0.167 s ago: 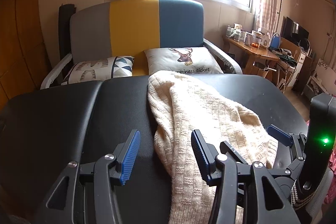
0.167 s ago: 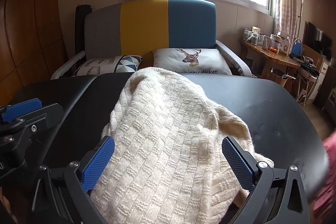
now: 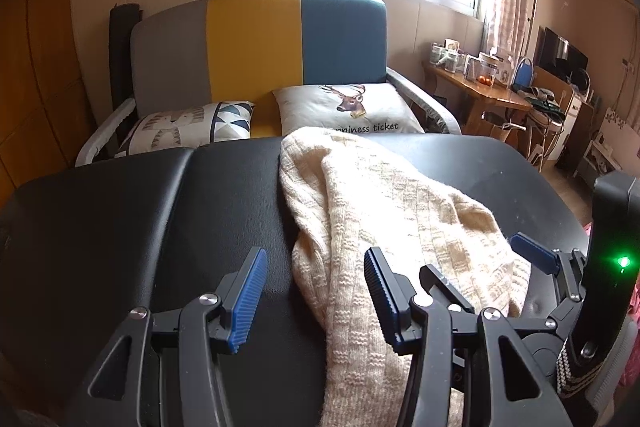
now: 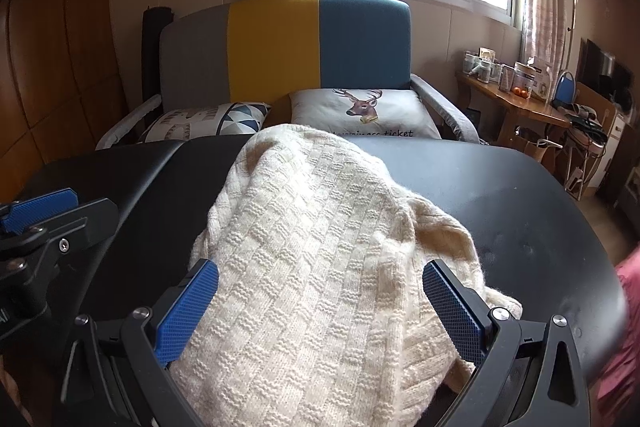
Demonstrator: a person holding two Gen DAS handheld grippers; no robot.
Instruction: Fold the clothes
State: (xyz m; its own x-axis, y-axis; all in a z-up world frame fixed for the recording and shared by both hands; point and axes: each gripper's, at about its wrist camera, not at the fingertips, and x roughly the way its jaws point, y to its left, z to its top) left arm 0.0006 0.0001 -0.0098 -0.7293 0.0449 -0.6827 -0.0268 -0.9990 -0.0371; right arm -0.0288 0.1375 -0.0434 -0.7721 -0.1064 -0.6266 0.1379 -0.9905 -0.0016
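On the black bench [image 4: 500, 195] lies a cream knit sweater [image 4: 312, 247]; left tool [image 3: 314, 297] and right tool [image 4: 320, 311] both gape apart over it.

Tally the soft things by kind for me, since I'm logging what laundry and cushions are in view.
Cream knit sweater on the black table: 1
Cushions on the sofa: 2, deer cushion and triangle-pattern cushion
Total: 3
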